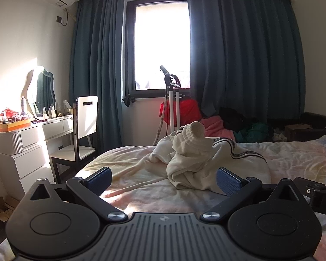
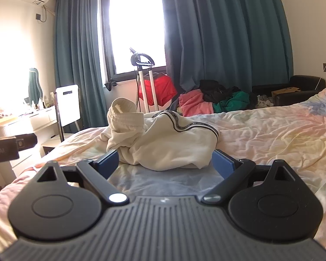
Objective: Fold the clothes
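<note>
Because the cream garment [image 1: 193,163] at frame centre is soft and limp, take its ribbed cuff [image 1: 195,132]; your left hand-held gripper [image 1: 163,179] and right hand-held gripper [image 2: 166,159] gape empty.

Ahead of both tools, the way across the bed [image 2: 271,134] is blocked by a crumpled cream garment [image 2: 163,143], heaped with one ribbed cuff [image 2: 121,108] raised above the rest. Open bedsheet is seen in the right wrist view to the right of the heap, and a bare strip lies between the heap and the left tool [image 1: 163,179]. The right tool [image 2: 166,159] is spread wide just before the garment. Beyond the bed's far edge, passage is narrowed by a white chair [image 1: 84,126], a garment steamer stand [image 1: 172,100] and a pile of clothes [image 2: 217,100].
</note>
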Motion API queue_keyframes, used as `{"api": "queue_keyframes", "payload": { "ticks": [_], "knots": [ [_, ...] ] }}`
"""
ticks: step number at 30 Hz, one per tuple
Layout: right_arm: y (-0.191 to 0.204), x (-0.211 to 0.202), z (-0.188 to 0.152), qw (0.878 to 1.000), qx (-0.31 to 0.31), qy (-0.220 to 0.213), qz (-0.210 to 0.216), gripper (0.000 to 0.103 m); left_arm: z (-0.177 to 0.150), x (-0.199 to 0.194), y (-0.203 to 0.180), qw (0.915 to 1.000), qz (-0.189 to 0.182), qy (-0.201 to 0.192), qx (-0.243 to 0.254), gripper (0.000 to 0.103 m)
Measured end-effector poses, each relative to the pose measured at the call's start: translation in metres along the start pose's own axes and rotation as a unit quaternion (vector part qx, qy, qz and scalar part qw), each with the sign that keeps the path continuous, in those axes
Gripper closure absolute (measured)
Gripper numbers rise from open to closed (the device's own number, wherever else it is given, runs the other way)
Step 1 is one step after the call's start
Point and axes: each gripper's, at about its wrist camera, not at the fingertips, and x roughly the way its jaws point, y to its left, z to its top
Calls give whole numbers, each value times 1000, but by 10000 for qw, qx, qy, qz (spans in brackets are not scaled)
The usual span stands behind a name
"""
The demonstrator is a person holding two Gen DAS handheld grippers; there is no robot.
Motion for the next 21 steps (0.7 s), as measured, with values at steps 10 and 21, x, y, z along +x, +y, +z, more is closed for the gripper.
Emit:
{"api": "queue_keyframes", "payload": {
  "ticks": [10, 21],
  "knots": [
    [-1, -2, 0, 10000, -18, 15, 4, 9, -1, 2, -3, 10000, 21, -4, 12, 0],
    [2, -2, -1, 10000, -44, 23, 10, 9, -3, 11, -4, 10000, 17, 56, 24, 0]
  ]
}}
